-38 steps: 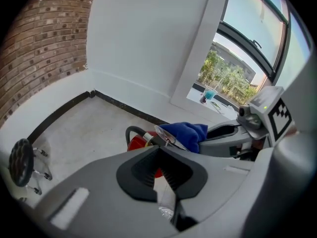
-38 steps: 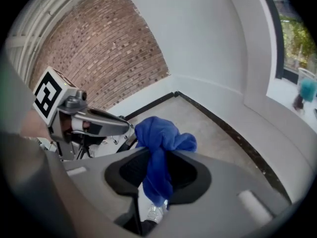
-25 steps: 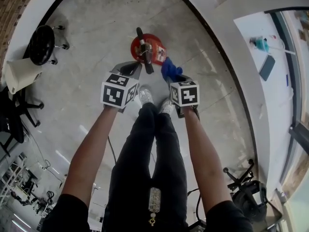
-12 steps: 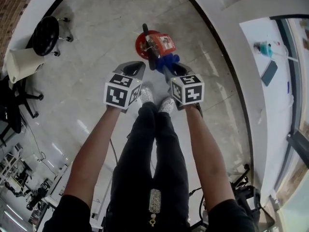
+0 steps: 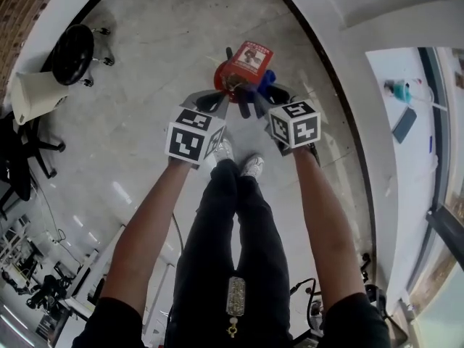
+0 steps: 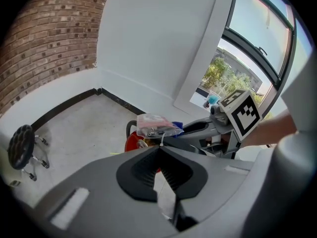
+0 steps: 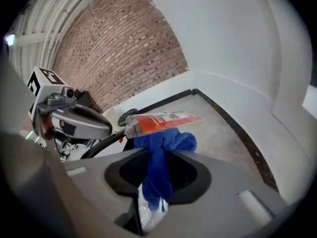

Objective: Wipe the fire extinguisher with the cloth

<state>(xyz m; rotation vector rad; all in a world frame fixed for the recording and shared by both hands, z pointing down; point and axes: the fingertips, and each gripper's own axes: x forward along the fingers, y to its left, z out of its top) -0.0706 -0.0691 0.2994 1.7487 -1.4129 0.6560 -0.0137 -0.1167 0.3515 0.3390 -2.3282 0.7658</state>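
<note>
My right gripper (image 7: pixel 157 153) has its jaws clamped on the soft, limp blue cloth (image 7: pixel 166 142). My left gripper (image 6: pixel 161 147) has its jaws together, pinching the flimsy tag's (image 6: pixel 156 124) thin white tie (image 6: pixel 161 139). Just beyond, the red metal fire extinguisher (image 6: pixel 132 143) stands on the floor (image 6: pixel 74 128). It looks heavy, rigid and slick, so I would steady it at the neck.
</note>
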